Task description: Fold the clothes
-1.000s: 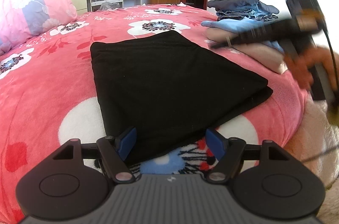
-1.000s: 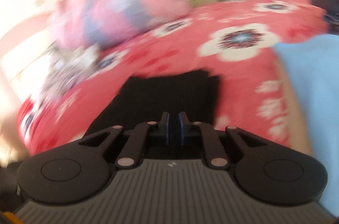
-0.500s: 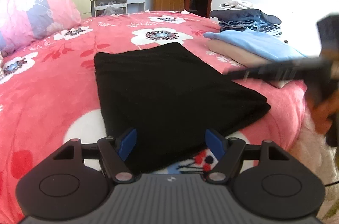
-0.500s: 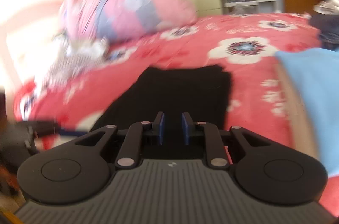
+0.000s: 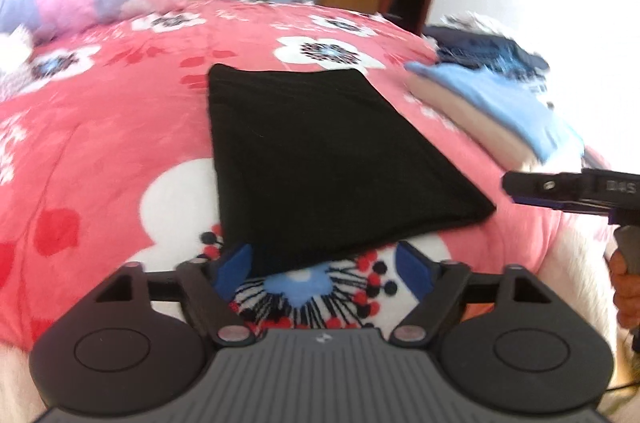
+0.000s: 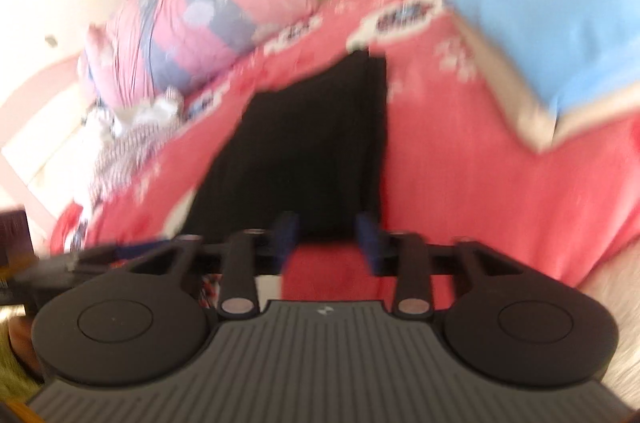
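Left wrist view: folded black garment (image 5: 320, 159) lies flat on the red floral blanket (image 5: 100, 151), mid-bed, its near edge just beyond the left gripper (image 5: 324, 267).
Left gripper: jaws opening, wide apart, empty; the garment's near left corner sits by the left pad, unpinched.
Right gripper (image 6: 328, 239): jaws opening, nothing between them; the garment's near right corner (image 6: 344, 223) lies just ahead.
Handling: likely soft, light, limp knit; layers may slide or sag if lifted by one point.
Hold: judged best at both near corners, pinching all layers.
Neighbours: blue folded garment (image 5: 500, 99) on a beige one, right.
Writing: small white characters on the right gripper's side, unreadable.
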Tool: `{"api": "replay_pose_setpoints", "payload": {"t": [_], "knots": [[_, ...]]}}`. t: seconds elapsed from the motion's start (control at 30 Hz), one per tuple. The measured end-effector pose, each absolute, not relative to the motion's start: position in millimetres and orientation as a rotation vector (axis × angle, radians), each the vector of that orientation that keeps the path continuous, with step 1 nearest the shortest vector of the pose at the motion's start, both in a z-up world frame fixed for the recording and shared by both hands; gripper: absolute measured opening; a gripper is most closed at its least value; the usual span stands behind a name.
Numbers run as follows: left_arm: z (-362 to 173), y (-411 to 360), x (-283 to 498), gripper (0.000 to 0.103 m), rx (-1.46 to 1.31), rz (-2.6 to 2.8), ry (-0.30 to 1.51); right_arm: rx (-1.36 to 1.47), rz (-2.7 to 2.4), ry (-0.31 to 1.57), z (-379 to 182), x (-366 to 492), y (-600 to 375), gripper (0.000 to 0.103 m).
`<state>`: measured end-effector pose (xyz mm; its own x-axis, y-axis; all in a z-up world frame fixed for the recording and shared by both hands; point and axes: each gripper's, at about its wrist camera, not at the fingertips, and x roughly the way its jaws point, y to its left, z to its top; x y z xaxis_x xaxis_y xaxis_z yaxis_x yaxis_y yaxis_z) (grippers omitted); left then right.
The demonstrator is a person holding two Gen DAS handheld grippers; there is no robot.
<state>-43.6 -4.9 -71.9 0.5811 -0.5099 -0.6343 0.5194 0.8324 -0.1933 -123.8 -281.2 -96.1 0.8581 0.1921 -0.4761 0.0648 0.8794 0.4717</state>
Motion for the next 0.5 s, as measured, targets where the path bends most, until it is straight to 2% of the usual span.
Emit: {"api": "replay_pose_setpoints", "payload": {"t": [0.03, 0.07, 0.13, 0.2, 0.5], "knots": [[-69, -2, -43, 0.087, -0.009, -0.592, 0.745, 0.473, 0.047, 0.537, -89, -122, -279, 0.079], [-66, 1, -44, 0.089, -0.031, -0.582, 0.752, 0.441, 0.019, 0.541, -83, -120, -276, 0.089], [-60, 8, -44, 0.093, -0.074, -0.559, 0.764, 0.366, -0.031, 0.544, -74, -118, -267, 0.093], [-56, 14, -47, 0.094, -0.104, -0.529, 0.767, 0.314, -0.059, 0.540, -70, -116, -259, 0.102], [-48, 30, -55, 0.096, -0.146, -0.468, 0.762, 0.167, -0.222, 0.586, -71, -119, -235, 0.102]]}}
